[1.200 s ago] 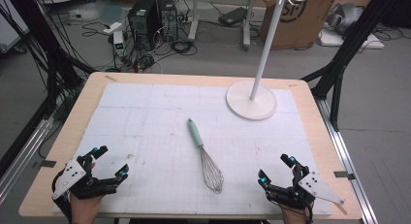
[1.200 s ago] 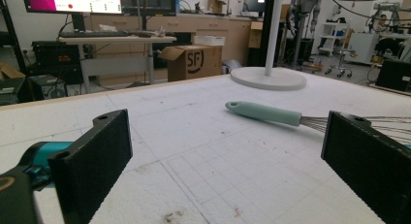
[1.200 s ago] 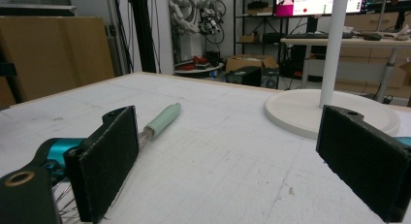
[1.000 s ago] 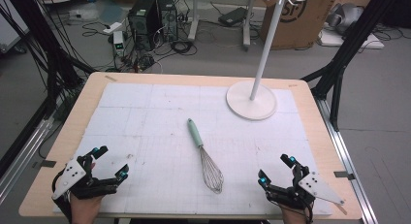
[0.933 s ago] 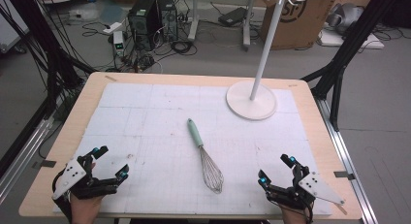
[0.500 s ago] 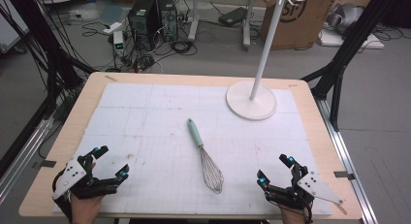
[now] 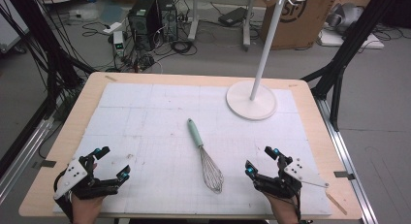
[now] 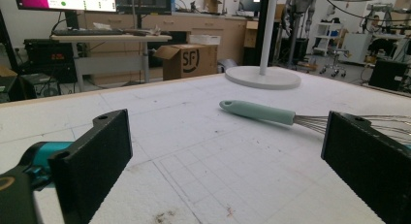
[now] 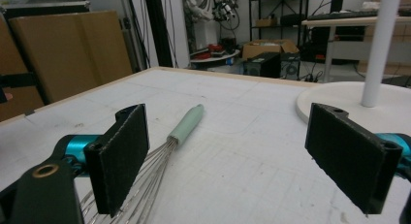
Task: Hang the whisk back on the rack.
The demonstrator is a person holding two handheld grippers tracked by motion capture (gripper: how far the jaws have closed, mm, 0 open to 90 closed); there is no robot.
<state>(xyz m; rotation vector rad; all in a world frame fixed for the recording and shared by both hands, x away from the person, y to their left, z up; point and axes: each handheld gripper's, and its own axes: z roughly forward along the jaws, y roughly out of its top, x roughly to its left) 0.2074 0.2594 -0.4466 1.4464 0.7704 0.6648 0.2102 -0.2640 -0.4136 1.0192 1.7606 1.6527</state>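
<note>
whisk with mint-green handle and steel wire loops [image 7: 206, 155] — lies flat near the middle of the white gridded mat [image 7: 145, 117] on the wooden table [image 7: 82, 107], handle toward the far edge, wires toward the person; touched by neither gripper. left gripper [image 7: 112, 163] — near corner of the mat, well apart from the whisk, jaws spread wide with nothing between them; in the left gripper view the whisk [image 8: 271, 115] shows between its black jaws, farther off. right gripper [image 7: 261, 162] — just beside the wire end, jaws wide and holding nothing, having just been closing a little; in its own view the whisk [image 9: 186, 124] runs behind the left-hand jaw. white round-based pole stand [image 7: 252, 100] — far right of the mat, apart from the whisk.
</note>
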